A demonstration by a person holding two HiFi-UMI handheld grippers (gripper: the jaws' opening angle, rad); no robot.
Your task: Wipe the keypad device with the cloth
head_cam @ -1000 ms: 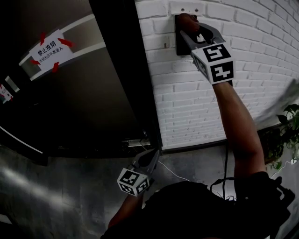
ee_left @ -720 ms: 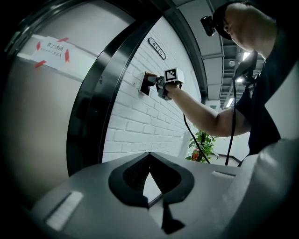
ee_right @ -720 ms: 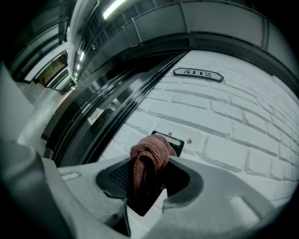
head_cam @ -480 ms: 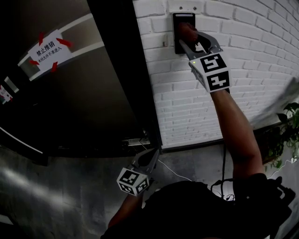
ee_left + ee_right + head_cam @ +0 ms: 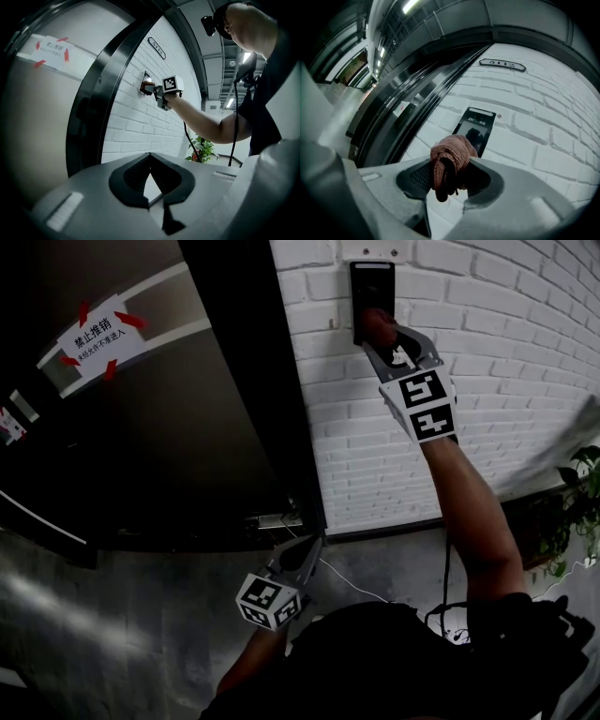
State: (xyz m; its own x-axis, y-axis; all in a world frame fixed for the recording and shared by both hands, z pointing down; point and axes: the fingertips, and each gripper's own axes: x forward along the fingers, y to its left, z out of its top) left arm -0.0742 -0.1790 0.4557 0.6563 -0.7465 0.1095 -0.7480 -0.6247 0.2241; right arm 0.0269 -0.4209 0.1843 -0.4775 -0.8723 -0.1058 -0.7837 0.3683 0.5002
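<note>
1. My right gripper (image 5: pixel 379 334) is clamped on a balled-up reddish cloth (image 5: pixel 450 161). The cloth sits at the lower end of the keypad device (image 5: pixel 371 282), which hangs on the white brick wall (image 5: pixel 487 352) right by the wall's left edge, next to the dark door (image 5: pixel 187 427).
2. My left gripper (image 5: pixel 150 176) hangs low with its jaws together and nothing in them.
3. Worry one: the wad barely pokes past the jaw tips, so if I tilt, hard plastic could scrape the glossy face or press a key.
4. Worry two: I could run off the device's bottom edge, and the rough brick might snag the cloth and pull it loose.
5. Compared with a second ago, the right gripper has slid down from the top of the device and the upper face is now uncovered. The left one hasn't budged.
</note>
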